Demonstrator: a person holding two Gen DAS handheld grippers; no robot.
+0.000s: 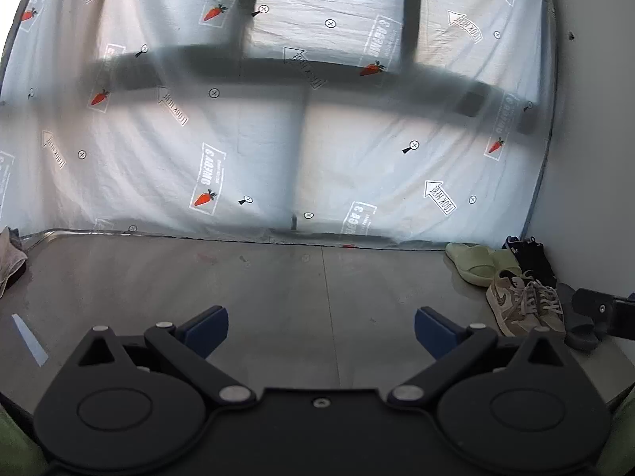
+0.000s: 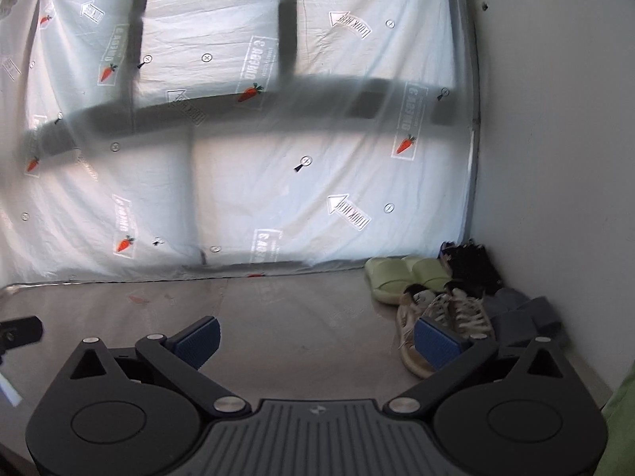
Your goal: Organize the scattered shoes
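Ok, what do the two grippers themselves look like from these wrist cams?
Both are matte black, with two round housings, angled linkage arms with silver pivot pins, and blue ribbed pads on the fingers. The left gripper has a smooth black centre plate with one screw; the right gripper has a grey ridged centre plate. Green fabric shows at the lower corners, possibly sleeves. No cables visible.

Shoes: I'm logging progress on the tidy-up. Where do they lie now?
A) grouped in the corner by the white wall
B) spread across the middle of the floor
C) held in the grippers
A: the green slides, beige sneakers and grey slippers sit together beside the white wall; both grippers are open and empty.
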